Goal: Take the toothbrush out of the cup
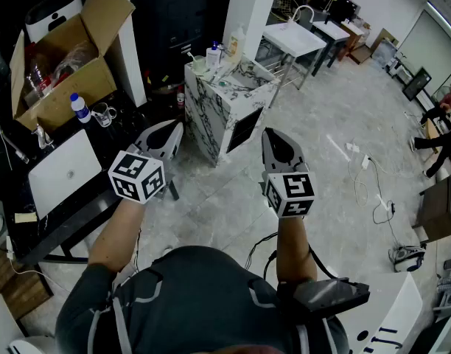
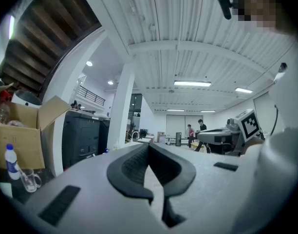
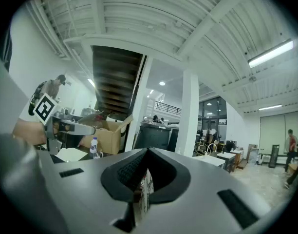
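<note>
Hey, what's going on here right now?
A person holds a gripper in each hand, both level and pointed toward a marble-patterned stand ahead. The left gripper and the right gripper are both shut and empty. A cup sits on top of the stand among bottles. Neither gripper has reached it yet, so taking the toothbrush out hasn't begun.

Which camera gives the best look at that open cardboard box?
The head view: the cardboard box shows from above, flaps open, contents visible. The left gripper view catches the box side-on at the picture's edge; the right gripper view shows the box small and distant.
</note>
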{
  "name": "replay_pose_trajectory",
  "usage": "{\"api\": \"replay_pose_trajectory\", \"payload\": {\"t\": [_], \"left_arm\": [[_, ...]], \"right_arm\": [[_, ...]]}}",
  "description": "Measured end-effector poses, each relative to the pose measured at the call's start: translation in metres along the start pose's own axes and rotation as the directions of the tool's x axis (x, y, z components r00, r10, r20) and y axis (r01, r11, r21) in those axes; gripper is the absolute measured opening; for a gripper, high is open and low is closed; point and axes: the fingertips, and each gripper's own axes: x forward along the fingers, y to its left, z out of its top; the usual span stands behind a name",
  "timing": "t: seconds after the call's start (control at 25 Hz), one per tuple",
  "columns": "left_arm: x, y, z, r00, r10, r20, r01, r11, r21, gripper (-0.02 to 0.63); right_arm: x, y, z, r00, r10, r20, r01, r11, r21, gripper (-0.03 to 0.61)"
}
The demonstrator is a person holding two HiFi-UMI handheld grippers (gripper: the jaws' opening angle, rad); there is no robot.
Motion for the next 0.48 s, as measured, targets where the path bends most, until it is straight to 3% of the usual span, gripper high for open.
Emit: {"api": "replay_pose_trajectory", "payload": {"t": [0.48], "left_arm": [[0.012, -0.02, -0.001, 1.0, 0.008, -0.002, -0.007, 1.0, 0.016, 0.003]], "right_arm": [[-0.004, -0.018, -0.003, 1.0, 0.012, -0.001, -0.012, 1.0, 0.003, 0.026]]}}
